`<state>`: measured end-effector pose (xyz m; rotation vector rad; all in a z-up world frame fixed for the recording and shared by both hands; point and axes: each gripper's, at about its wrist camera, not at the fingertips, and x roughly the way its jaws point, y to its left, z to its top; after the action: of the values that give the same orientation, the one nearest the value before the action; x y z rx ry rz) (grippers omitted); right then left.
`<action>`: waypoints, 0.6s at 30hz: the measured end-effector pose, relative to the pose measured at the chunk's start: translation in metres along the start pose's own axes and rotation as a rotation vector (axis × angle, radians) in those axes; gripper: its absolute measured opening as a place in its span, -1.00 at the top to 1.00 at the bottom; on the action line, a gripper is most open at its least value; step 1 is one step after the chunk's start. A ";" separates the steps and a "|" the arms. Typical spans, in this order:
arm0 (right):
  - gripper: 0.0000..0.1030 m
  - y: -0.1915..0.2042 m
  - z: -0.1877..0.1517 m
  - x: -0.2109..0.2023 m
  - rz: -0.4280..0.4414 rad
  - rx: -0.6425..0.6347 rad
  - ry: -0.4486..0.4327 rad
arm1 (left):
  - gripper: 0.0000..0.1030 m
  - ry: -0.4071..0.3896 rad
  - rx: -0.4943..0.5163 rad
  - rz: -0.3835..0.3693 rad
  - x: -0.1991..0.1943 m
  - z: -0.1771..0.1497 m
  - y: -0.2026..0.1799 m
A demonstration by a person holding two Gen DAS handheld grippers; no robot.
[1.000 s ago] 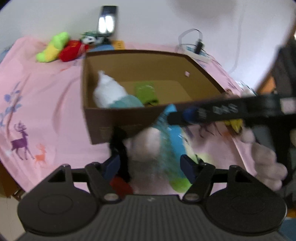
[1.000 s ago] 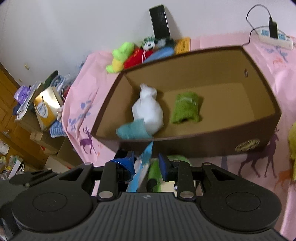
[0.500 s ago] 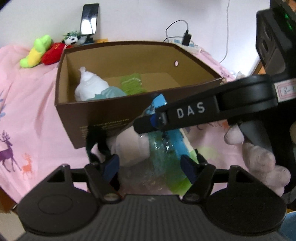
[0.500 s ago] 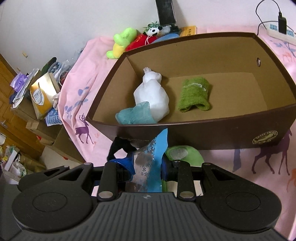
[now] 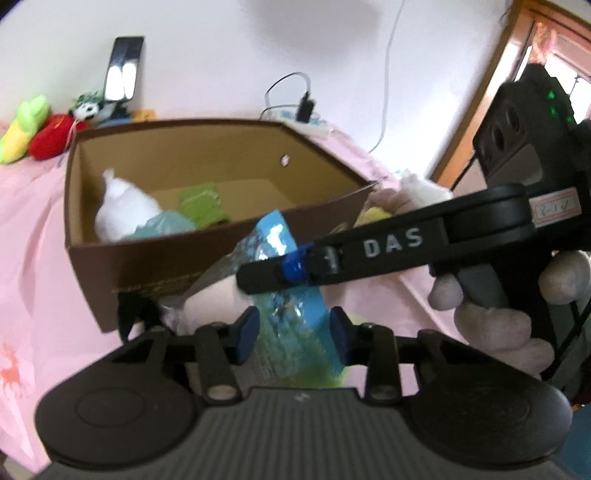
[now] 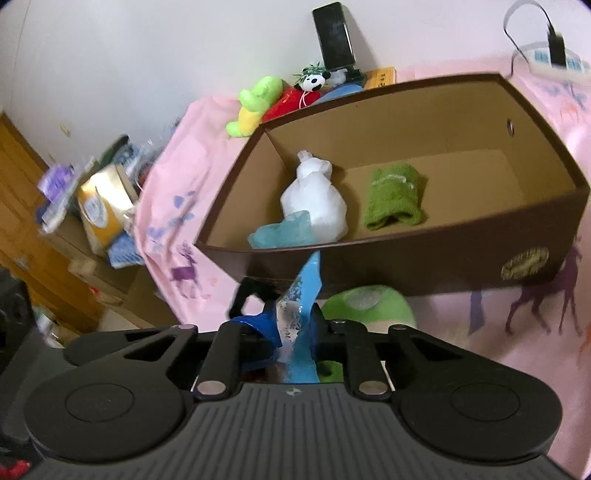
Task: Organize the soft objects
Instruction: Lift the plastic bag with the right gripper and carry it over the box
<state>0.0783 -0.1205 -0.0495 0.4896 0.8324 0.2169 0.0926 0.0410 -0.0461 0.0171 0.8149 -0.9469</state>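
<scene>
Right up close, the right gripper [image 6: 291,328] had its blue pads pressed tight on the blue plastic package [image 6: 301,317], pinching its upper edge, and the package stood just in front of the brown cardboard box [image 6: 424,258]. The left wrist view caught what the right one could not: the right gripper's black finger marked DAS [image 5: 369,251] crossing the frame from the right, with the person's hand [image 5: 491,314] wrapped round the handle. In that same view the left gripper [image 5: 293,334] had its pads spread either side of the package's lower part [image 5: 295,332]; whether they touched it, I could not tell through the blur. A pale soft toy [image 5: 218,302] sat inside the clear wrapping, seen only from the left. Only the right view showed a green plush [image 6: 365,306] beside the package on the pink deer-print cloth [image 6: 535,350]. Further off, inside the box, lay a white pouch [image 6: 314,199], a light blue cloth [image 6: 280,232] against it, and a green folded towel [image 6: 393,197] to its right. Far back by the wall sat a yellow-green plush [image 6: 255,103], a red plush [image 5: 51,136], a panda toy [image 6: 314,79] and a propped-up phone [image 6: 334,35].
</scene>
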 end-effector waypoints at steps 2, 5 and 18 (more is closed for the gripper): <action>1.00 0.002 -0.001 -0.007 0.013 0.014 -0.009 | 0.31 -0.017 0.011 -0.027 -0.004 0.003 -0.002; 1.00 0.007 0.000 -0.019 0.034 0.041 -0.028 | 0.31 -0.038 0.032 -0.063 -0.011 0.009 -0.007; 1.00 0.030 0.030 -0.080 0.118 0.036 -0.198 | 0.31 -0.196 0.210 -0.119 -0.058 0.064 -0.030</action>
<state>0.0484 -0.1342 0.0343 0.5852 0.6155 0.2575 0.0917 0.0421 0.0456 0.0580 0.5378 -1.1247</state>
